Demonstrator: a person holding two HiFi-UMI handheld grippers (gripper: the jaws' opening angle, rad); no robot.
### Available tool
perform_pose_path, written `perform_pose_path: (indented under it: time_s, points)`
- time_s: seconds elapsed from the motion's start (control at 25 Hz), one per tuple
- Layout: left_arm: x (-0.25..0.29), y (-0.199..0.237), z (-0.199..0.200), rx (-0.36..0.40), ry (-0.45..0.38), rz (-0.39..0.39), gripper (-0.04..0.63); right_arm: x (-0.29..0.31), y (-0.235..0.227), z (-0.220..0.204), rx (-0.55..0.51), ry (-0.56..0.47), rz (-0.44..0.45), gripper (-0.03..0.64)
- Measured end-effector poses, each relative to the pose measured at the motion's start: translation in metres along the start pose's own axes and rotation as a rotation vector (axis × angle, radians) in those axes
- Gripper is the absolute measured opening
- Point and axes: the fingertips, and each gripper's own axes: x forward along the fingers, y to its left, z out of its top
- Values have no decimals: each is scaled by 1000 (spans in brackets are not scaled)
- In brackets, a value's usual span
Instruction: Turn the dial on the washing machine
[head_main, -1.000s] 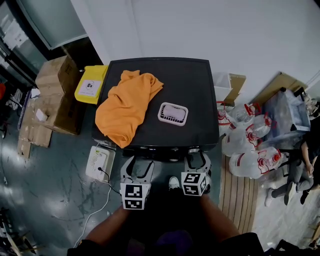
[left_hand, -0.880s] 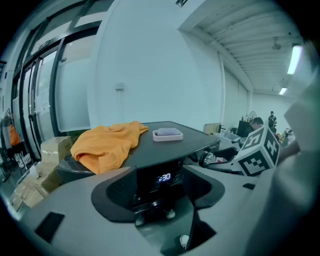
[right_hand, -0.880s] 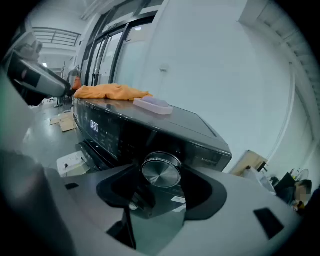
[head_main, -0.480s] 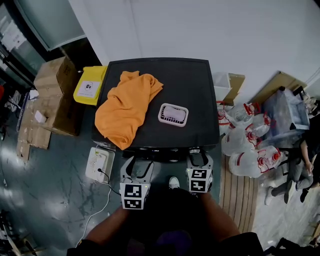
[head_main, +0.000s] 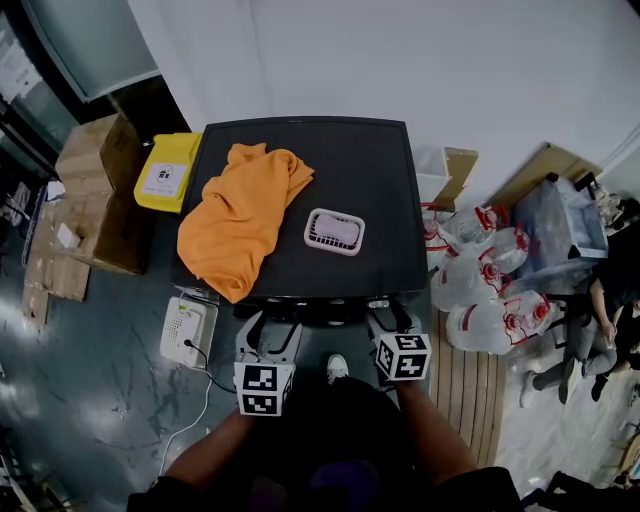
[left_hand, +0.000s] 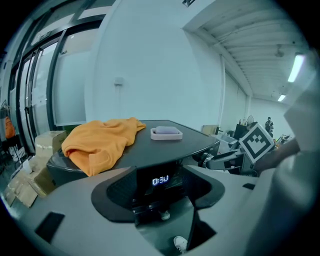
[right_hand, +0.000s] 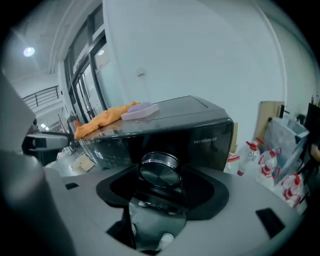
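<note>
The dark washing machine (head_main: 365, 165) carries an orange cloth (head_main: 235, 215) and a pale soap dish (head_main: 334, 231) on its top. Its round metal dial (right_hand: 160, 169) sits on the front panel, between the jaws of my right gripper (right_hand: 162, 187); the jaws stand wide, with gaps on both sides of the dial. In the head view, the right gripper (head_main: 388, 318) is at the panel's right end. My left gripper (head_main: 268, 325) is open at the panel's left part, and its view faces a lit display (left_hand: 160, 180). The right gripper's marker cube (left_hand: 257, 141) shows there too.
Cardboard boxes (head_main: 95, 190) and a yellow box (head_main: 160, 170) stand left of the machine. A white device (head_main: 185, 330) with a cable lies on the floor. Bags of plastic bottles (head_main: 480, 280) and a wooden pallet (head_main: 465, 400) are on the right, with a seated person (head_main: 600, 320) beyond.
The right gripper has moved forward and a little right, up to the front panel. The left gripper has barely moved. The head view has shifted slightly.
</note>
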Motion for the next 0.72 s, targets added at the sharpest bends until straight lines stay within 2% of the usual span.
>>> perform_pose_path:
  time_s: [0.2,0.36,0.56,0.72]
  points:
    - [3,-2,2,4,0,-5,288,-7,12,7,-267,8,-149,284]
    - [2,1,0,-8,0,0,287,-6,17,6,-384,25,-217,284]
    - [-2,5,-2,-14,-1,13,287,-3,13,4,-400,44,-256,274]
    - [-5,7,-4,-21,-3,21,287,-4,11,3,-304,26,-215,265]
